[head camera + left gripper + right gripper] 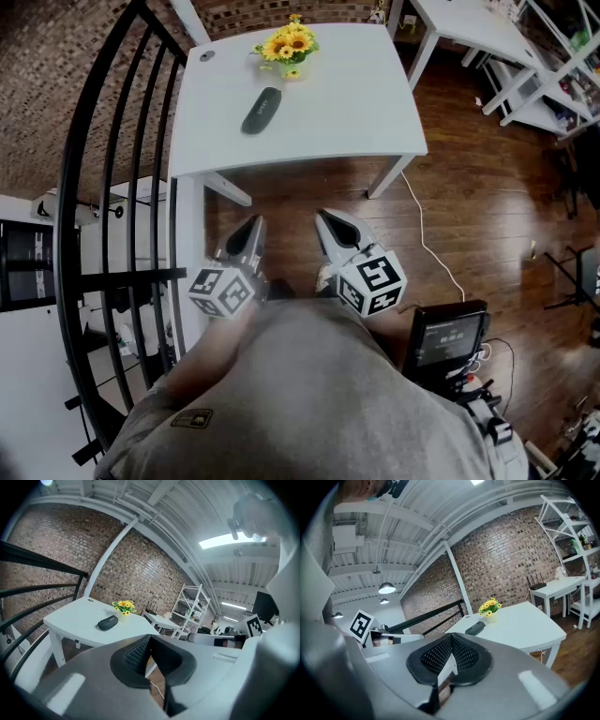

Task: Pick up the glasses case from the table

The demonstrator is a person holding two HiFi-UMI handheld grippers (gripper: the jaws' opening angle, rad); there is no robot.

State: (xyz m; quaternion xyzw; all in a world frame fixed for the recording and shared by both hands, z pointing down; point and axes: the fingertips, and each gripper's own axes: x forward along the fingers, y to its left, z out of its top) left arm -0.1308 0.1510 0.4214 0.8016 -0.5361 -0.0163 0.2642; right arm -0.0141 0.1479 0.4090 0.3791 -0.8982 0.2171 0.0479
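Ahead, glasses case [262, 110] beside flowers [289, 43], seemingly stair railing [131, 277] left

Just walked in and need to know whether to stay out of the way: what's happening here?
A person stands short of a white table, holding a left gripper and a right gripper close to the body, both shut and empty. The dark glasses case lies untouched on the table beside a small pot of yellow flowers. The pickup has not started.
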